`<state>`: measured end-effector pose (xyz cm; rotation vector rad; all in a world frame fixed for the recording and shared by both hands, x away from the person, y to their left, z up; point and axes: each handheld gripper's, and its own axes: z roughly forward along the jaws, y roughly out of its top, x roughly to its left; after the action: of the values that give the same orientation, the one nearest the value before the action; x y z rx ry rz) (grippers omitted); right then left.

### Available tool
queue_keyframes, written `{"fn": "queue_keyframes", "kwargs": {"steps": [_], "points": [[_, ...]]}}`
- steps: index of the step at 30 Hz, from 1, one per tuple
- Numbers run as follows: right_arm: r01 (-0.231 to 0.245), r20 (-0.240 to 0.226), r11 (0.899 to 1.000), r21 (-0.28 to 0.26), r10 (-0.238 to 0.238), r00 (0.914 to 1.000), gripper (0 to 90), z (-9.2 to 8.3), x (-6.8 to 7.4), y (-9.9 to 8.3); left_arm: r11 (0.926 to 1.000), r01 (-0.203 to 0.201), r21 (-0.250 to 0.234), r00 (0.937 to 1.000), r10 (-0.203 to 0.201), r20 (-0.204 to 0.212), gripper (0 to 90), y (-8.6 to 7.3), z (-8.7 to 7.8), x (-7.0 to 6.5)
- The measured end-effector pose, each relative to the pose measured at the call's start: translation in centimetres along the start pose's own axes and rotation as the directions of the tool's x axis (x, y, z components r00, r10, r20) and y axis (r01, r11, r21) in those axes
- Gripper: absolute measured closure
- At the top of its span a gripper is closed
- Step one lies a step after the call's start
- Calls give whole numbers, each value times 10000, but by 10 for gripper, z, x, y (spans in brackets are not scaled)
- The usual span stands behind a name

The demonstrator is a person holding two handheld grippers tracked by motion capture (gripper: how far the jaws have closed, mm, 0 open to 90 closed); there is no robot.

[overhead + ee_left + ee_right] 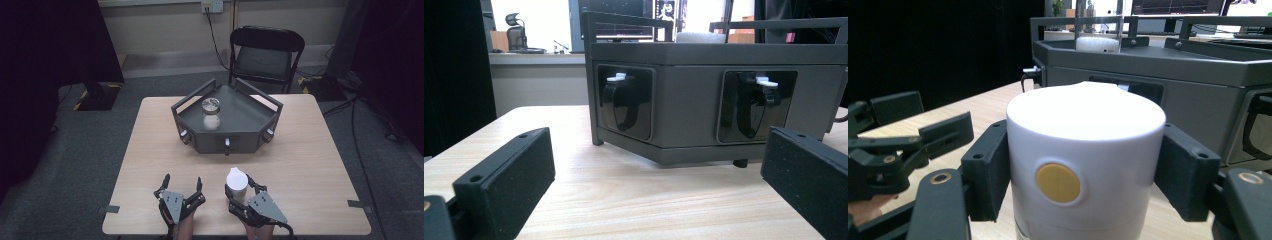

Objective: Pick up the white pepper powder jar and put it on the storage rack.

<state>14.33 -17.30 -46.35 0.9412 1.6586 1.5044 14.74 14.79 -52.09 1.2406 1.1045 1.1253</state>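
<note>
Your right gripper (240, 187) is clamped on the white canister (1085, 165), upright near the table's (310, 165) front edge. Left gripper (182, 186) rests wide open, empty. Keep the canister vertical and lift it clear before approaching the grey tray (240, 117).

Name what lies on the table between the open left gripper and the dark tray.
Nothing: bare wood of the table runs from the left gripper to the dark tray, seen in the left gripper view and the high view.
</note>
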Motion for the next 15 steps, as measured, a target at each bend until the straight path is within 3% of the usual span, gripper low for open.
{"fn": "queue_keyframes", "kwargs": {"steps": [15], "points": [[157, -47, 9998, 73, -157, 9999, 304, 3, -9, 18, 10000, 3, -5, 10000, -3, 4, 0, 0, 0, 0]]}}
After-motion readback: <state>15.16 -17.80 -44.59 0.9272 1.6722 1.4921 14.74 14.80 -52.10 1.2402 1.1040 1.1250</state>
